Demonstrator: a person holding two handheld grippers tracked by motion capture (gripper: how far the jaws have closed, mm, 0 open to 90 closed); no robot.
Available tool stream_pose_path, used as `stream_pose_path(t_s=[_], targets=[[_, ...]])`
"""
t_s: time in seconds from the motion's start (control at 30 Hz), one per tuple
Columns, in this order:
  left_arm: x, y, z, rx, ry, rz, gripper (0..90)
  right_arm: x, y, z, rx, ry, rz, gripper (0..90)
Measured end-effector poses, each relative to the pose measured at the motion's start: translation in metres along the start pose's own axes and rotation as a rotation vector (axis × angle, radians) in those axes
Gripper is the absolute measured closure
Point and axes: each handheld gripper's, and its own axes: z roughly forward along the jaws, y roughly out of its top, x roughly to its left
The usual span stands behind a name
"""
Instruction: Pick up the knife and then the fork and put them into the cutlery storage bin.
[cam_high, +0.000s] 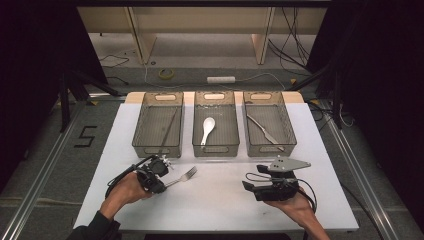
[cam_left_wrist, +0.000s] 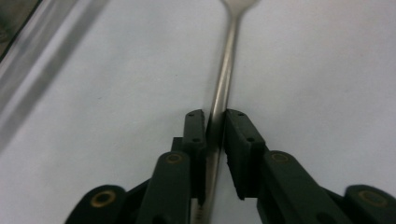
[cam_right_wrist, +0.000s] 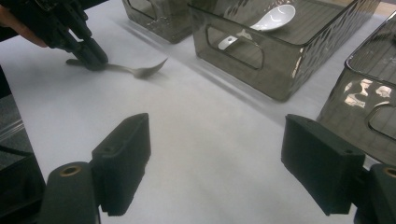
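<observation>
High view: my left gripper (cam_high: 161, 176) sits lower left of centre on the white table (cam_high: 220, 200), at the handle end of the fork (cam_high: 184, 176); tines point up-right toward the middle bin (cam_high: 216, 131). My right gripper (cam_high: 250, 182) rests lower right, well apart from the fork, bare table between. Three grey bins line the top edge: left bin (cam_high: 158, 125) holds a thin dark stick-like item, the middle one a white spoon (cam_high: 207, 129), right bin (cam_high: 269, 129) a knife (cam_high: 264, 131).

Left gripper view: jaws pinched on the fork handle (cam_left_wrist: 223, 79), which runs straight up centre frame; neck at top edge. Table edge cuts the upper left corner.

Right gripper view: my jaws spread wide, nothing between, open table ahead. Fork (cam_right_wrist: 135, 70) upper left, held by the left gripper (cam_right_wrist: 88, 58). Bins crowd the upper right.
</observation>
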Motion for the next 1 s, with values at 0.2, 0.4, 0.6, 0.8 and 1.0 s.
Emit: stream_pose_path(t_s=[0.2, 0.4, 0.6, 0.8, 1.0], targets=[[0.001, -0.001, 0.000, -0.010, -0.014, 0.008, 81.6, 0.000, 0.000, 0.001, 0.007, 0.003, -0.002, 25.0], [0.003, 0.000, -0.005, -0.047, -0.072, 0.003, 82.1, 0.001, 0.000, 0.002, 0.007, 0.008, -0.001, 25.1], [-0.002, 0.004, -0.015, -0.081, -0.102, 0.009, 82.1, 0.002, 0.000, 0.002, 0.002, 0.023, -0.001, 25.2], [-0.007, 0.008, -0.020, -0.105, -0.128, 0.004, 82.1, 0.004, 0.001, 0.003, 0.000, 0.027, -0.009, 25.2], [-0.018, 0.018, -0.028, -0.117, -0.150, 0.042, 82.0, 0.009, 0.003, 0.004, -0.012, 0.036, -0.036, 25.2]])
